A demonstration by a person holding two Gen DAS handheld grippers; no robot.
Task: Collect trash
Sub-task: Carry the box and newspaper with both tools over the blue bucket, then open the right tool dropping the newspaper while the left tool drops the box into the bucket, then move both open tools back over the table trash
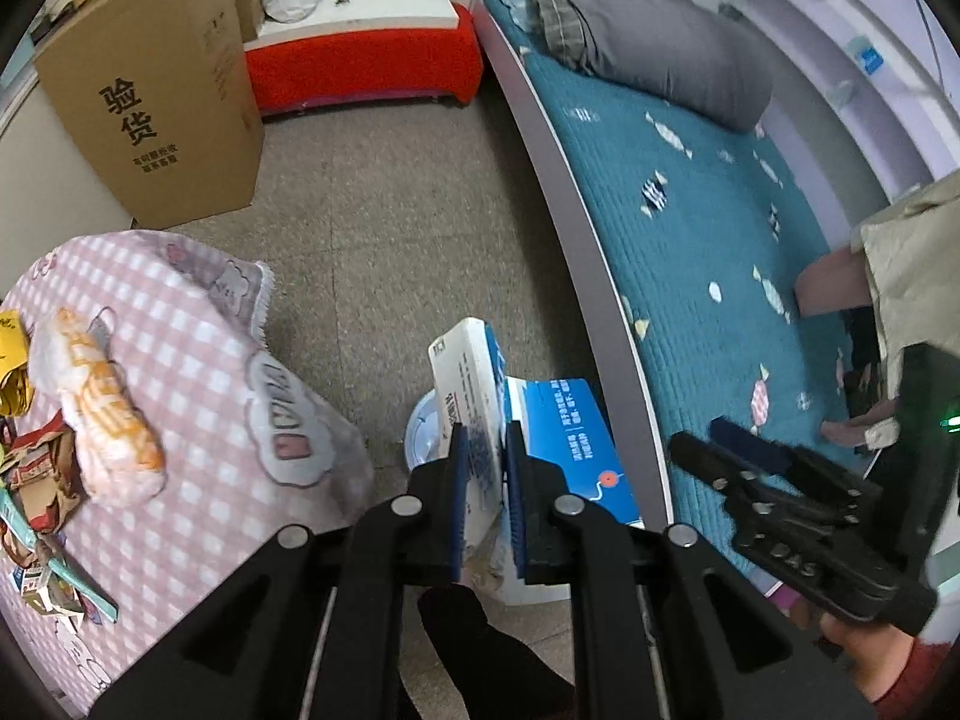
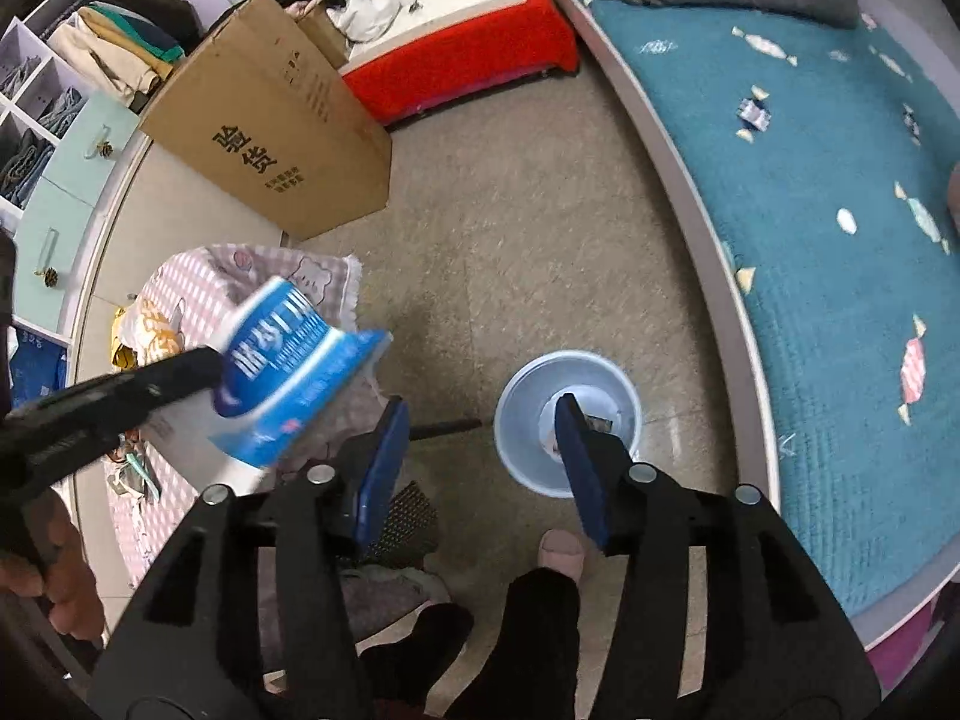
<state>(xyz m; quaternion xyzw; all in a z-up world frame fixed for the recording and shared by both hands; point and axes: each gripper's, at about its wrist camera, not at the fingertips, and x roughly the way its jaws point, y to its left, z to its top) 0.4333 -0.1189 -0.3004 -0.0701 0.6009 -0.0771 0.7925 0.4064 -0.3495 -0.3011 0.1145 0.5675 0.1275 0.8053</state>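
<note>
My left gripper [image 1: 486,459] is shut on a crumpled white and blue carton [image 1: 471,378], which it holds up above a pale blue bin [image 1: 420,435] on the floor. In the right wrist view the same carton [image 2: 288,372] juts from the left gripper [image 2: 207,363], to the left of the bin [image 2: 528,378]. My right gripper [image 2: 480,420] hangs open over the bin with nothing between its blue pads [image 2: 384,456]. A small dark scrap [image 2: 600,423] lies at the bin's bottom. The right gripper [image 1: 702,438] also shows over the bed's edge.
A low table with a pink checked cloth [image 1: 198,372] holds several wrappers, among them an orange and white one [image 1: 102,414]. A big cardboard box [image 1: 150,102] and a red bench [image 1: 360,66] stand behind. A teal bed [image 1: 720,240] runs along the right. The person's feet [image 2: 561,552] are near the bin.
</note>
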